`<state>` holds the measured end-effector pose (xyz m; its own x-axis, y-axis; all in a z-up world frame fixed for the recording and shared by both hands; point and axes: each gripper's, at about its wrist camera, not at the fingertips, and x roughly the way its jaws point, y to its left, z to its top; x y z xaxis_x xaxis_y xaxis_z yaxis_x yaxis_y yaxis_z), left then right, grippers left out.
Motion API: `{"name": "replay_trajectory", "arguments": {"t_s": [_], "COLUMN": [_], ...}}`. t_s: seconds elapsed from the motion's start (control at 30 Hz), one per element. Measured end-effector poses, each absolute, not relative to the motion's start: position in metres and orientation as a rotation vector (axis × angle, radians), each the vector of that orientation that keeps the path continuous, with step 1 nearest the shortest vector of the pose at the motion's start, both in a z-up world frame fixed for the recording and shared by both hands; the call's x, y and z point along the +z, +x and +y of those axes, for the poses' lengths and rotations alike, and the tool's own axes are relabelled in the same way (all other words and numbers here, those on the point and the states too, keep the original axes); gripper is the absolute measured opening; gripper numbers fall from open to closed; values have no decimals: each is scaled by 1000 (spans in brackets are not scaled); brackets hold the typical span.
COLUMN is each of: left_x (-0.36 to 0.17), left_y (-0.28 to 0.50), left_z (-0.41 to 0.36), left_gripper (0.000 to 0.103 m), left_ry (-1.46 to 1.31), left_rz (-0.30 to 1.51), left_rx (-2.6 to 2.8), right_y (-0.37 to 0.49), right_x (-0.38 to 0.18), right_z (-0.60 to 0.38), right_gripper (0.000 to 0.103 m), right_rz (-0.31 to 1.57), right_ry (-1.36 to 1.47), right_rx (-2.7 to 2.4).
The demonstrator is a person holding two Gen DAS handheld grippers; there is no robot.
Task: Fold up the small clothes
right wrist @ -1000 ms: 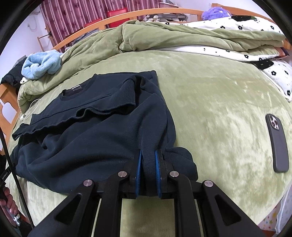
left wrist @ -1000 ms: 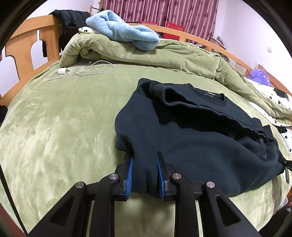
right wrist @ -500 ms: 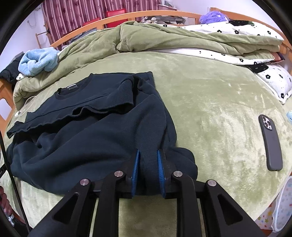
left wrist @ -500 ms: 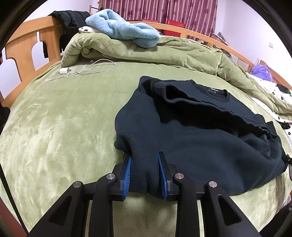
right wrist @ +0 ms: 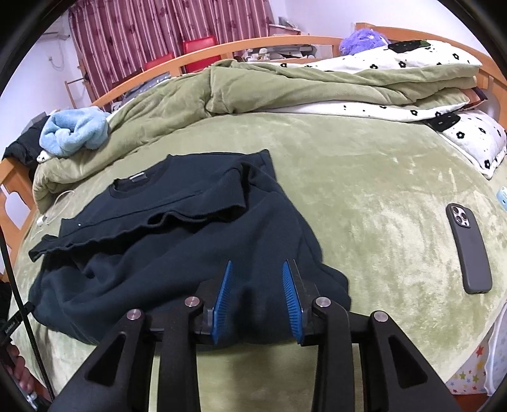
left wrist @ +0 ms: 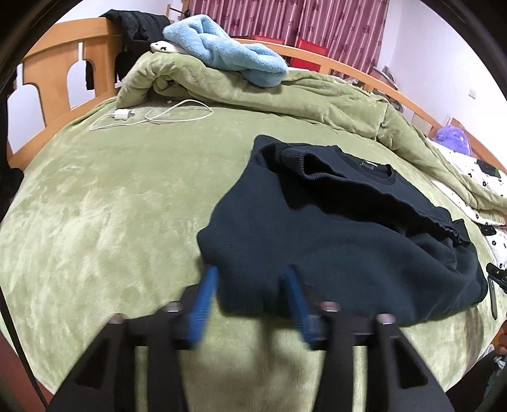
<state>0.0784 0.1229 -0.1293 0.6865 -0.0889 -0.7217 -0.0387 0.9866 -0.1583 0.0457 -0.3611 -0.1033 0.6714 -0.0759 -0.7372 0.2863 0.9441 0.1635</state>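
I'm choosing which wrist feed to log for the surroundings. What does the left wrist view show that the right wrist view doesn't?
Only the left wrist view shows the white charger block with its whole looped cable, and the black jacket hung on the wooden bed rail.

Only the right wrist view shows the dark-cased phone lying camera up on the green blanket.

Both show the dark sweatshirt, the light blue towel on the bunched duvet, the striped curtains and the purple plush. In each view that gripper, left and right, is open around the sweatshirt's near edge.

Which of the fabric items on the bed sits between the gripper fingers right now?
The dark navy sweater: its near hem lies between the open fingers of the right gripper and left gripper. The light blue towel and green quilt lie far behind.
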Motion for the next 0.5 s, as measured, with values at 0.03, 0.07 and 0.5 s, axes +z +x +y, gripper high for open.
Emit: {"name": "replay_trajectory", "arguments": {"t_s": [0.03, 0.07, 0.5], "left_x": [-127, -123, -104], "left_y": [75, 70, 71], "left_z": [124, 125, 111], "left_gripper": [75, 75, 75], "left_ry": [-166, -162, -163], "left_rz": [801, 772, 751], "left_rx": [-20, -4, -22], "right_y": [46, 47, 43], "right_x": [-103, -103, -101], "right_z": [-359, -357, -327], "right_gripper": [34, 35, 36], "right_rz": [808, 807, 789], "right_ry": [275, 273, 209], "right_rx": [-201, -197, -98]}}
